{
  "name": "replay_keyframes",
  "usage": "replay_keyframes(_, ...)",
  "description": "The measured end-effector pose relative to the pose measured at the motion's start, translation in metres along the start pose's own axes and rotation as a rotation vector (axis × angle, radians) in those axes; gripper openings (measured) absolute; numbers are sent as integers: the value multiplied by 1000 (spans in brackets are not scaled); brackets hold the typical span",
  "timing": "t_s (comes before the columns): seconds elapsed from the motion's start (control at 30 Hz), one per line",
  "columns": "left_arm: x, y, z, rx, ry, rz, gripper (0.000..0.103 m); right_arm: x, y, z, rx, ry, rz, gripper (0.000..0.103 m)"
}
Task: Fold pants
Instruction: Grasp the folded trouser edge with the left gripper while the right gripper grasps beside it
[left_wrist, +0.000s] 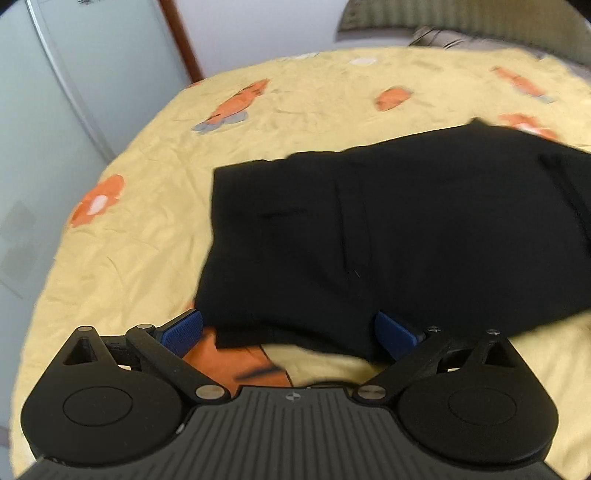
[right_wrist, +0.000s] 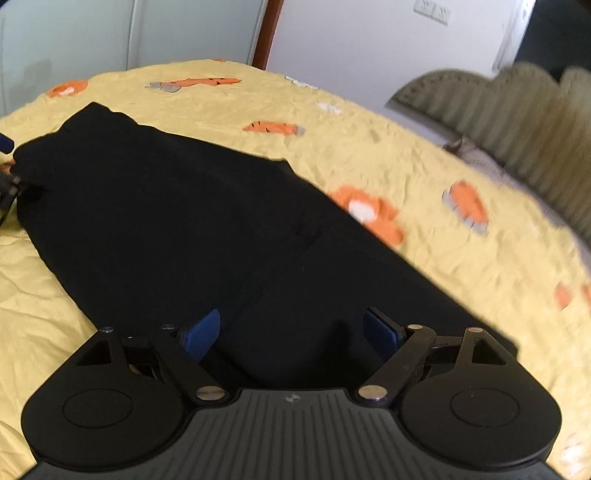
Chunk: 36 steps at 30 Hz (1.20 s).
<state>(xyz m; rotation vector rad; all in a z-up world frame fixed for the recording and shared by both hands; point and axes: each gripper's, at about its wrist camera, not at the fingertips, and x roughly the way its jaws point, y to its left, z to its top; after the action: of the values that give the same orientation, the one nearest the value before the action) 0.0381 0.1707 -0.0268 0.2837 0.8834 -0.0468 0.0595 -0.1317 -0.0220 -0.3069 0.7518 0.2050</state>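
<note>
Black pants (left_wrist: 388, 229) lie folded into a compact stack on a yellow bedsheet (left_wrist: 140, 229) with orange prints. My left gripper (left_wrist: 288, 328) is open, its blue pads (left_wrist: 183, 330) on either side of the stack's near edge. In the right wrist view the pants (right_wrist: 177, 221) stretch away to the far left. My right gripper (right_wrist: 291, 330) is open and low over the near end of the pants, blue pads (right_wrist: 201, 332) spread apart with cloth between them. The left gripper's blue tip (right_wrist: 5, 142) shows at the far left edge.
The bed's left edge (left_wrist: 48, 258) drops off beside a pale wardrobe (left_wrist: 55, 92). A padded grey-green headboard (right_wrist: 517, 118) and a grey pillow (left_wrist: 461, 38) lie at the bed's far right. A white wall and brown door frame (right_wrist: 267, 33) stand behind.
</note>
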Motion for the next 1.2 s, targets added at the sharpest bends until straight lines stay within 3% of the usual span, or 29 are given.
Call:
replay_keyframes(0.1, -9, 17, -6, -63, -11, -69, 100, -17, 34, 20, -103, -108, -1, 85)
replay_keyframes(0.23, -26, 54, -9, -296, -49, -15, 100, -36, 111, 37, -372, -313, 40, 85)
replay_keyframes(0.33, -36, 92, -17, -501, -54, -20, 100, -34, 163, 40, -555, -388, 58, 85)
replay_keyframes(0.47, -40, 136, -36, -789, -14, -176, 100, -21, 211, 37, -740, -419, 72, 85)
replay_keyframes(0.53, -35, 148, -45, -901, 18, -245, 100, -12, 227, 33, -799, -420, 38, 85)
replay_keyframes(0.8, -1, 147, -36, -1003, 84, -506, 101, 13, 260, 25, -953, -569, -132, 84)
replay_keyframes(0.9, 17, 143, -34, -1054, 107, -568, 101, 21, 266, 29, -969, -576, -116, 67)
replay_keyframes(0.97, 28, 142, -33, -1084, 118, -592, 101, 29, 267, 36, -951, -525, -71, 37)
replay_keyframes(1.03, 35, 141, -33, -1110, 134, -616, 101, 34, 266, 39, -916, -483, -23, 21)
replay_keyframes(1.1, 42, 140, -33, -1122, 145, -635, 101, 32, 262, 41, -852, -454, 42, 13)
replay_keyframes(1.2, 49, 142, -31, -1158, 143, -650, 102, 24, 247, 55, -753, -413, 140, 13)
